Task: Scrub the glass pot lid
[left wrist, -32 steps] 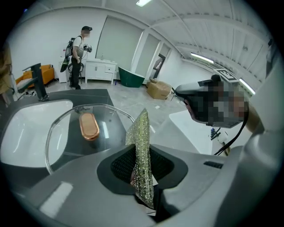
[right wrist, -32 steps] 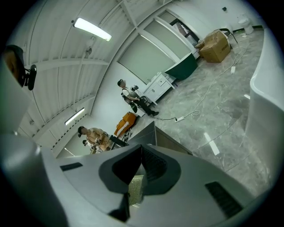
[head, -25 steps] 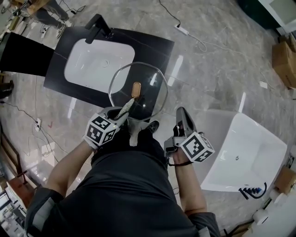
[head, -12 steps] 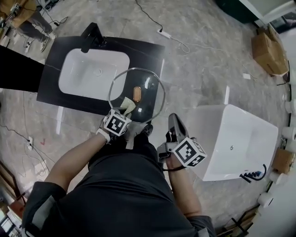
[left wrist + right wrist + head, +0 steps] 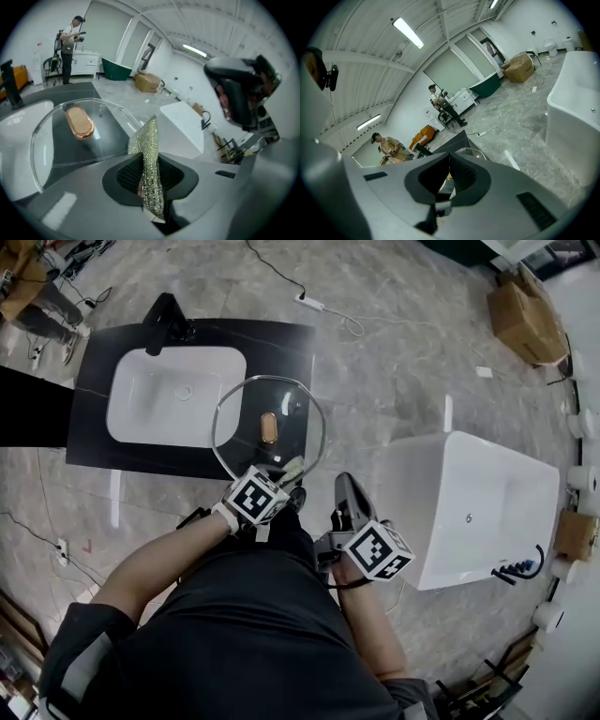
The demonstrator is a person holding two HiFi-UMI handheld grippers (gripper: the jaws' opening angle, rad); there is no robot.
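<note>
Above sink counter (image 5: 292,341), marble floor (image 5: 403,362), left tool (image 5: 278,481) clamping scouring cloth (image 5: 149,154), right tool (image 5: 448,178) pinching glass lid (image 5: 286,442)

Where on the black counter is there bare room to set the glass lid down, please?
The widest bare patch of the counter is the strip between the white basin and the counter's right edge, beneath the held glass pot lid. The basin is empty. The faucet crowds the far left corner.
</note>
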